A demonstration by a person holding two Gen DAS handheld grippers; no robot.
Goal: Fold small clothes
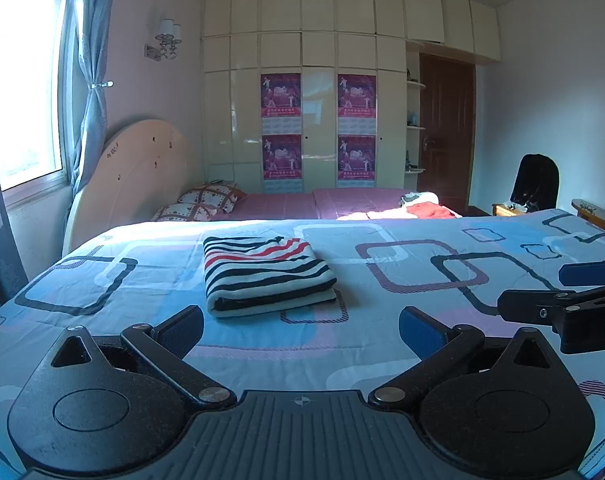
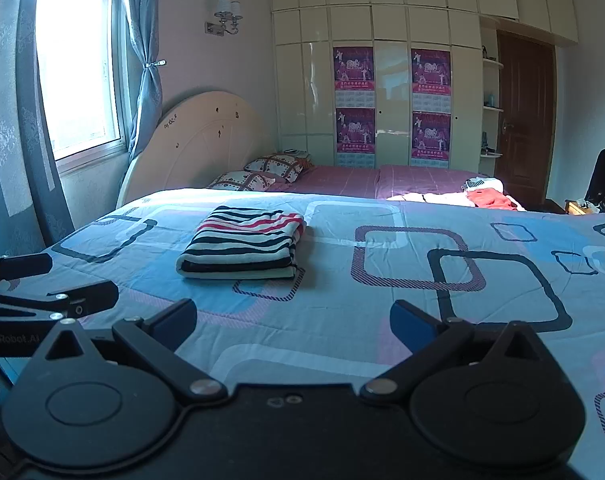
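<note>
A striped garment (image 1: 264, 274) in black, white and red lies folded into a neat rectangle on the blue patterned quilt (image 1: 422, 240). My left gripper (image 1: 300, 332) hovers just in front of it, open, with nothing between its blue pads. In the right wrist view the same folded garment (image 2: 242, 242) sits ahead and to the left of my right gripper (image 2: 292, 322), which is also open and holds nothing. Each gripper shows in the other's view: the right gripper (image 1: 558, 292) at the right edge, the left gripper (image 2: 58, 280) at the left edge.
More clothes, white and red (image 1: 418, 209), lie in a sunlit heap on the far pink bed (image 1: 302, 204). Pillows (image 1: 210, 200) and a curved headboard (image 1: 142, 168) stand at back left. A dark chair (image 1: 536, 184) is at the far right. Wardrobe doors and a window with curtains frame the room.
</note>
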